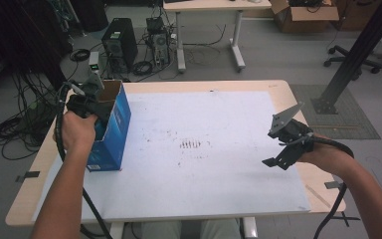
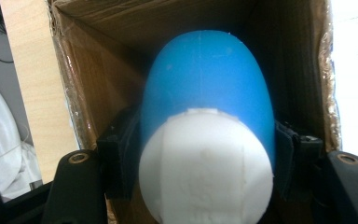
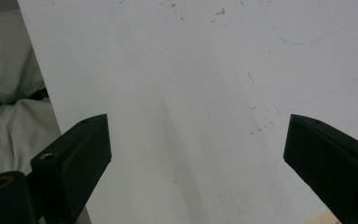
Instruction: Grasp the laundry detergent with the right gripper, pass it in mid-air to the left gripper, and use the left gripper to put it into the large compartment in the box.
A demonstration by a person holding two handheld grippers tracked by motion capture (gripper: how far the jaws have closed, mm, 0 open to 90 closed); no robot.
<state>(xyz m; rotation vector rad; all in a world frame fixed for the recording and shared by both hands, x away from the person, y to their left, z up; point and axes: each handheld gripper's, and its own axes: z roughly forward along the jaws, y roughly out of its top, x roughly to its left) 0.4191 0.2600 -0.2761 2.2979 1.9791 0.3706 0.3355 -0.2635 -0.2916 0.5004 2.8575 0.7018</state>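
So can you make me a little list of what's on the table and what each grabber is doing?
table: pale wood rim under a white sheet
box: blue cardboard box, top open, at the table's left edge
left gripper: inside the box, jaws against a blue and white rounded thing
right gripper: open, nothing between its jaws, over the white sheet
floor behind: a computer tower and cables

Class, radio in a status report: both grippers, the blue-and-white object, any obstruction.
Left gripper clamped on blue-and-white object inside the box. Right gripper open, empty, over the white board. Nothing in the way.
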